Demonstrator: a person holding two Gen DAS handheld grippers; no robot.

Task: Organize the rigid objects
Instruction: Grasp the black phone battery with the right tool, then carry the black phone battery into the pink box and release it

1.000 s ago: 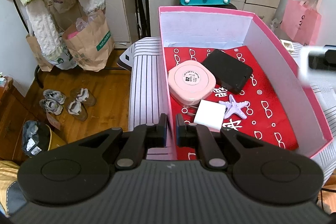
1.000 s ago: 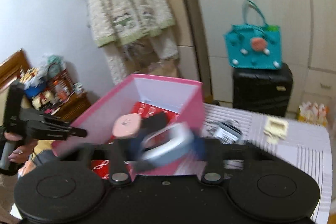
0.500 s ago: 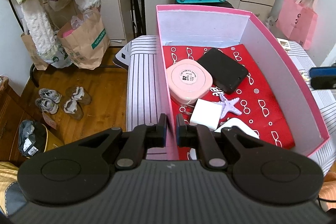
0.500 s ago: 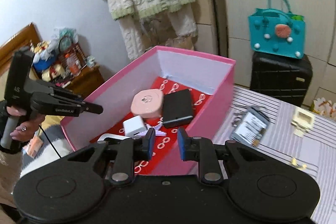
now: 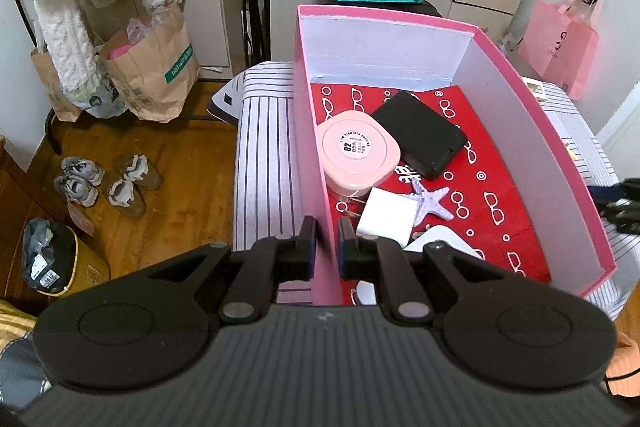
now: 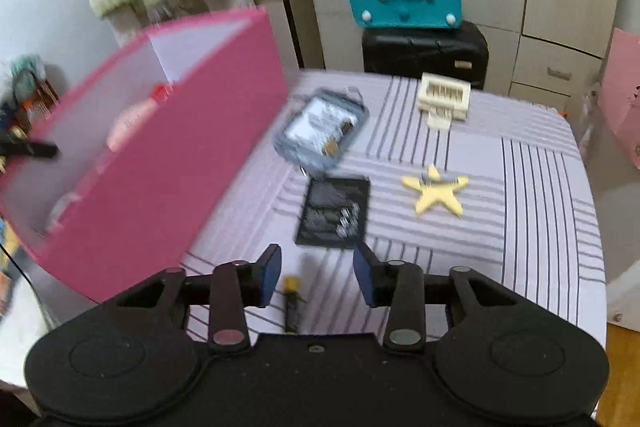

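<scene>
The left claw [image 5: 324, 241] pinches the pink box [image 5: 560, 155] wall while the right claw [image 6: 317, 277], empty and just widening, hovers over the tabletop [image 6: 540, 211]'s black card [image 6: 334, 213], risking a flat-edge slip.

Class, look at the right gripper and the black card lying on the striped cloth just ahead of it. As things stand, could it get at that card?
Probably yes. The right gripper is open and empty, and the black card lies flat just beyond its fingertips with bare striped cloth between. The pink box stands off to one side.
</scene>
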